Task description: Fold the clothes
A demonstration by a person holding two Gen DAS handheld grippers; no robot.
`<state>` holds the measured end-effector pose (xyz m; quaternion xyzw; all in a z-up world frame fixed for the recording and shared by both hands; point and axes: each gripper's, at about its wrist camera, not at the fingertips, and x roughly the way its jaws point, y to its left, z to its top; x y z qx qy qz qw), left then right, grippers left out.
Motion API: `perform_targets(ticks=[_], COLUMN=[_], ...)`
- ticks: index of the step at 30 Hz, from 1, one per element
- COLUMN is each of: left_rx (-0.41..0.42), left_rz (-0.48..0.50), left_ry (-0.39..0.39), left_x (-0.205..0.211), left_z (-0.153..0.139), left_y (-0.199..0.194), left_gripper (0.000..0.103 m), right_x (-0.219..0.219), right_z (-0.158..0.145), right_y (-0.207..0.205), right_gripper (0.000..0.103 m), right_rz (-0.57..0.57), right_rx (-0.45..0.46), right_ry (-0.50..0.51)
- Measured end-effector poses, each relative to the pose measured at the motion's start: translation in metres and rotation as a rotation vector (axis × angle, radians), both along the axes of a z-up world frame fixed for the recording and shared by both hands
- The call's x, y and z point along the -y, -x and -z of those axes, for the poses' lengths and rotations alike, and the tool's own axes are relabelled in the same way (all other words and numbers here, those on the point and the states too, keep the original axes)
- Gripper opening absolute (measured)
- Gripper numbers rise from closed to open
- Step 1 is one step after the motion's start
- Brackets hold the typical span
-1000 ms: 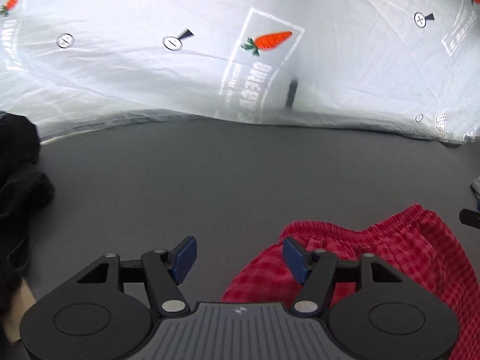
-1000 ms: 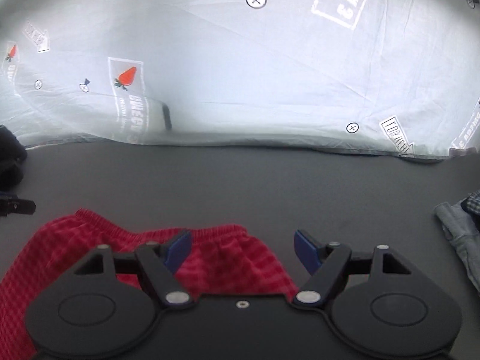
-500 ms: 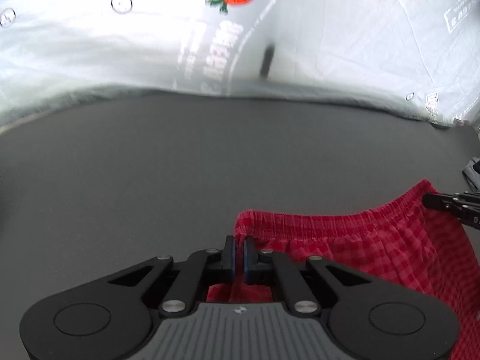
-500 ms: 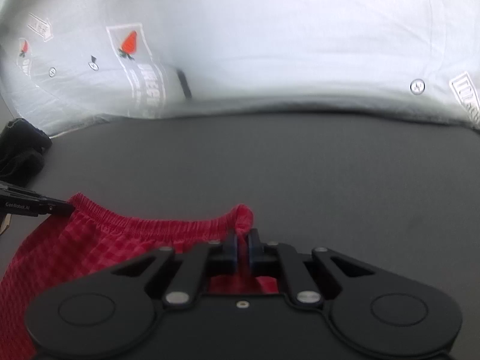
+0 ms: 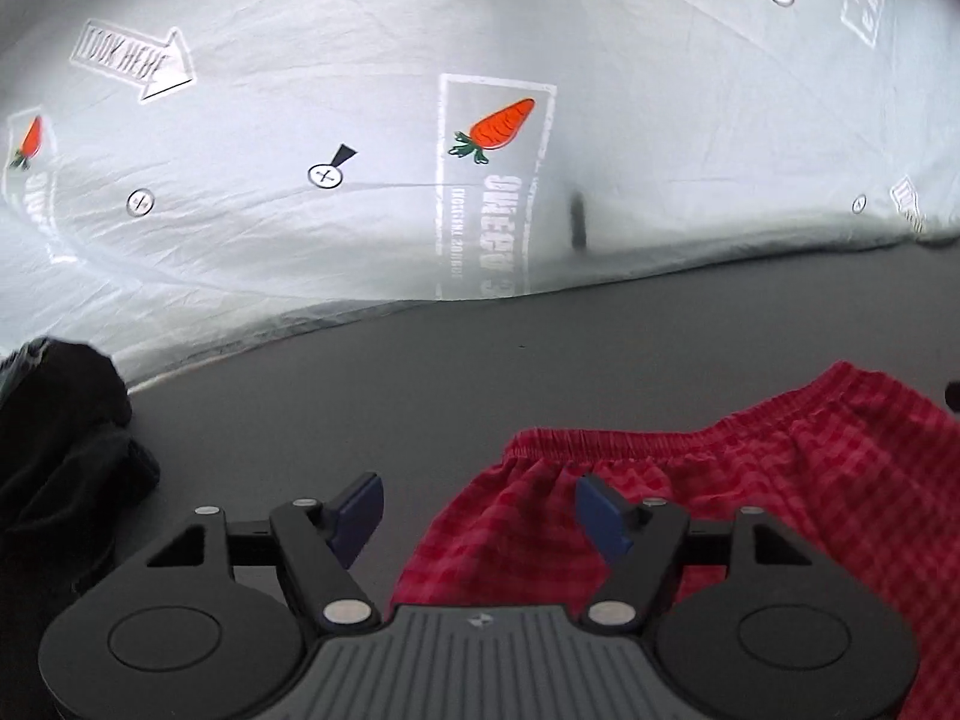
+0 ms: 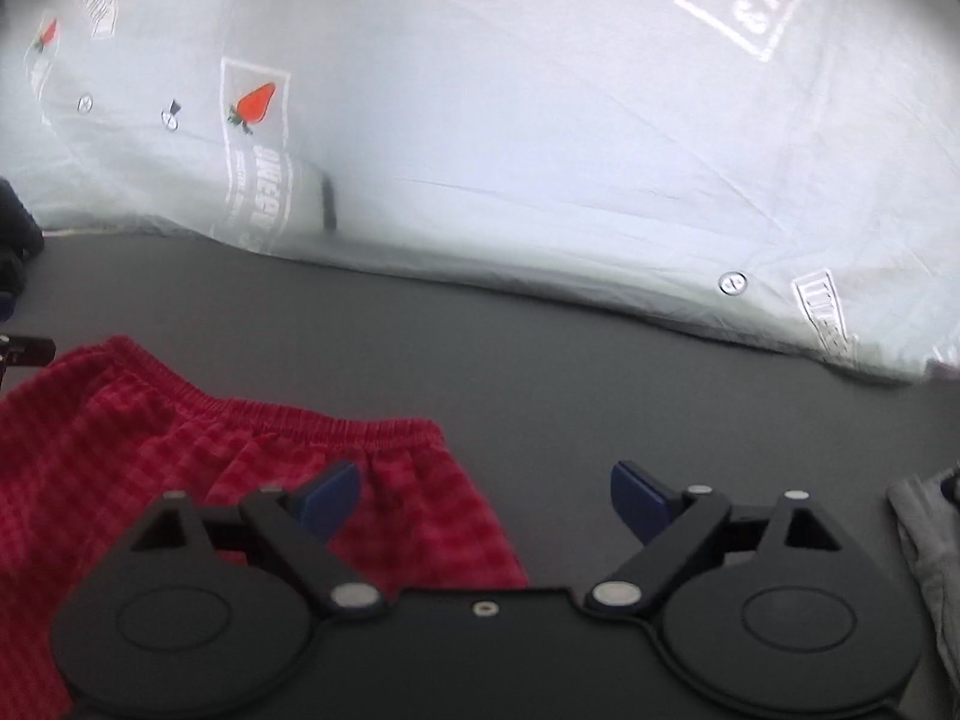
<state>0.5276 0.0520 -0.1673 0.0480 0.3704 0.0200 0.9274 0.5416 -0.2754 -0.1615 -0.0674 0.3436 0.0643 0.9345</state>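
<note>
On the dark grey table, a pair of red checked shorts lay flat with the gathered elastic waistband turned toward a pale printed backdrop sheet that rose along the table's far edge. Over the shorts' left end, the left gripper hung with its 2 blue-tipped fingers spread wide and holding nothing; 1 tip stood above bare table just beside the cloth, the other above the checked fabric below the waistband. Over the shorts' right end, the right gripper was likewise wide apart and empty, 1 finger above the cloth near the waistband corner and the other above bare table. Whether either gripper touched the fabric could not be told. A carrot print with mirrored lettering marked the sheet behind the shorts, and a heap of black clothing sat on the table well to the left of the shorts. A grey garment lay at the table's right side, apart from the shorts.
</note>
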Motion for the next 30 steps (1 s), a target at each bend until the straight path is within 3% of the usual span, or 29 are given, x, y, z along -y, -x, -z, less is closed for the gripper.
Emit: perform_targets(ticks=[4, 9, 13, 17, 20, 25, 30], left_rx=[-0.05, -0.169, -0.297, -0.319, -0.317, -0.262, -0.228], left_rz=[0.055, 0.204, 0.316, 0.295, 0.216, 0.014, -0.218], left_ry=[0.05, -0.007, -0.028, -0.002, 0.047, 0.067, 0.152], left_x=[0.013, 0.061, 0.081, 0.073, 0.055, 0.006, -0.066], left_z=[-0.003, 0.026, 0.057, 0.065, 0.06, 0.047, 0.041], left_y=[0.073, 0.158, 0.192, 0.209, 0.222, 0.24, 0.257], left_gripper=[0.072, 0.072, 0.072, 0.073, 0.073, 0.074, 0.075], right_x=[0.014, 0.013, 0.01, -0.003, -0.027, -0.089, -0.149], right_z=[0.014, 0.044, 0.055, 0.053, 0.047, 0.038, 0.035], right_y=[0.085, 0.175, 0.224, 0.243, 0.251, 0.264, 0.26], right_gripper=[0.091, 0.09, 0.09, 0.09, 0.09, 0.091, 0.091], right_rz=[0.128, 0.224, 0.28, 0.286, 0.226, 0.041, -0.144], right_rx=[-0.077, -0.201, -0.225, -0.223, -0.193, -0.05, 0.013], right_ry=[0.0, 0.027, 0.063, 0.064, 0.124, 0.334, 0.35])
